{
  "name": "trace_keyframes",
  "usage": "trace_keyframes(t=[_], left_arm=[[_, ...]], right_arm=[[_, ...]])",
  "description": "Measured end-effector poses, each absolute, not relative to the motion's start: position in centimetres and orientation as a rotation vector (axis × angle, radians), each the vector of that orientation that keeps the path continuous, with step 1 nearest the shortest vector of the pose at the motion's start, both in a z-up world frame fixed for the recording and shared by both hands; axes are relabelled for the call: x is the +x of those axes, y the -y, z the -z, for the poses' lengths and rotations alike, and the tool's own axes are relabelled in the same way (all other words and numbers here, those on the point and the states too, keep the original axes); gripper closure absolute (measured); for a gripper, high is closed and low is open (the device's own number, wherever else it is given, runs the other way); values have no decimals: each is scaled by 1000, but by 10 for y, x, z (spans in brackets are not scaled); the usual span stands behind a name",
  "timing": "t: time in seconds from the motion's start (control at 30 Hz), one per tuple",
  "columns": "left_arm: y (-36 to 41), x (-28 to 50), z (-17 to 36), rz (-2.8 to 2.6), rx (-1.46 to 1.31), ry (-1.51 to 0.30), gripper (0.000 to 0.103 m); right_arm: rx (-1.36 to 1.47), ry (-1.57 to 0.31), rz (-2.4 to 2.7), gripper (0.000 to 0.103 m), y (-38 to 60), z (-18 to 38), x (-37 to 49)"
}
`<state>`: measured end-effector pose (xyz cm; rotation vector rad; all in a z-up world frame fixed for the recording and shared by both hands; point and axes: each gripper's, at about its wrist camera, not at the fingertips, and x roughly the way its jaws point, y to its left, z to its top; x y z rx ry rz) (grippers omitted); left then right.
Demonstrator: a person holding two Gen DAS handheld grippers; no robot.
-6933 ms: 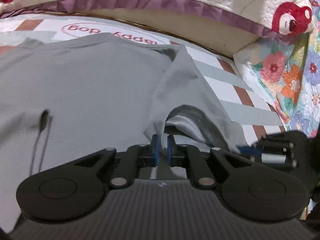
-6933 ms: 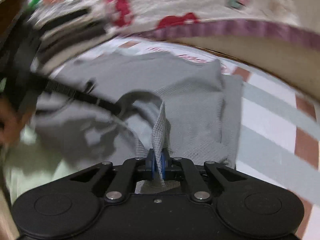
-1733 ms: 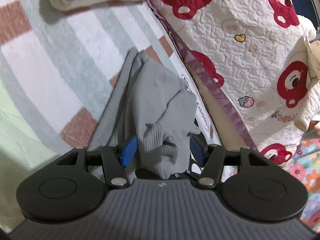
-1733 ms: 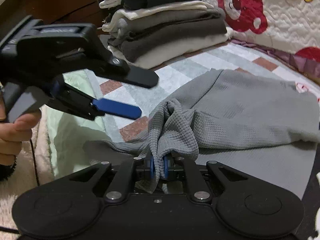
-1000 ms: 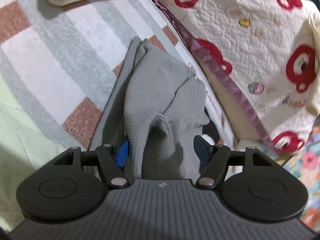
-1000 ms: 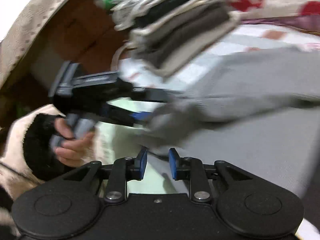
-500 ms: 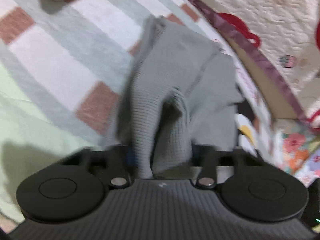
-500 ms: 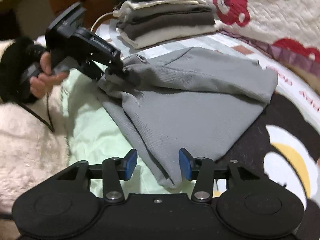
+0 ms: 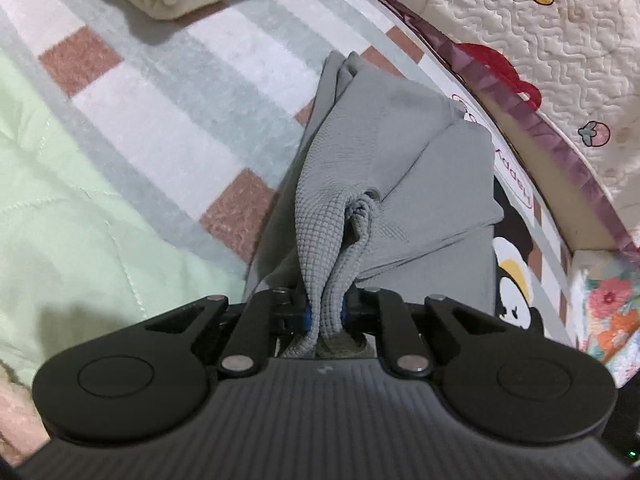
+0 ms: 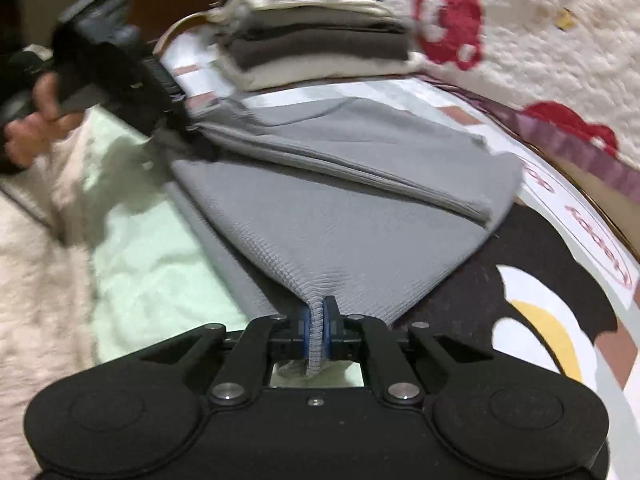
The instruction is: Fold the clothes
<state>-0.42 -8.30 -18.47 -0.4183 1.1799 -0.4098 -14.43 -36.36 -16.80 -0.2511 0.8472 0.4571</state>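
Grey garment bunches, hiding left hand-held gripper pads.

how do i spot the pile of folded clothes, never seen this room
Find the bear-print quilt along the back. At its foot, on the striped mat beyond the grey waffle top, sits the folded stack: the only neat pile, in cream, grey and black layers.

Surface was a mat checked in white, grey-green and brick-red blocks, with a black-and-white cartoon print at one end. Pale green quilted sheet lay alongside. A cream quilt with red bear motifs, edged in purple, rose behind. Floral fabric sat at the far corner. Fluffy cream rug bordered the sheet.
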Motion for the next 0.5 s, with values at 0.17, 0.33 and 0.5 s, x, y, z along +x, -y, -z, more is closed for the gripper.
trace_keyframes(t=[0.17,0.33,0.5], left_arm=[[71,-7,184,408,-476,-1174,92],[76,-10,181,392,-400,-1173,92],[88,-10,197,367,-303,-1222,88]], right_arm=[[-293,-888,-471,95,362,170,-142],[-276,-931,-487,95,364,173,-138],[-320,-941,-586,86,371,172,-136]])
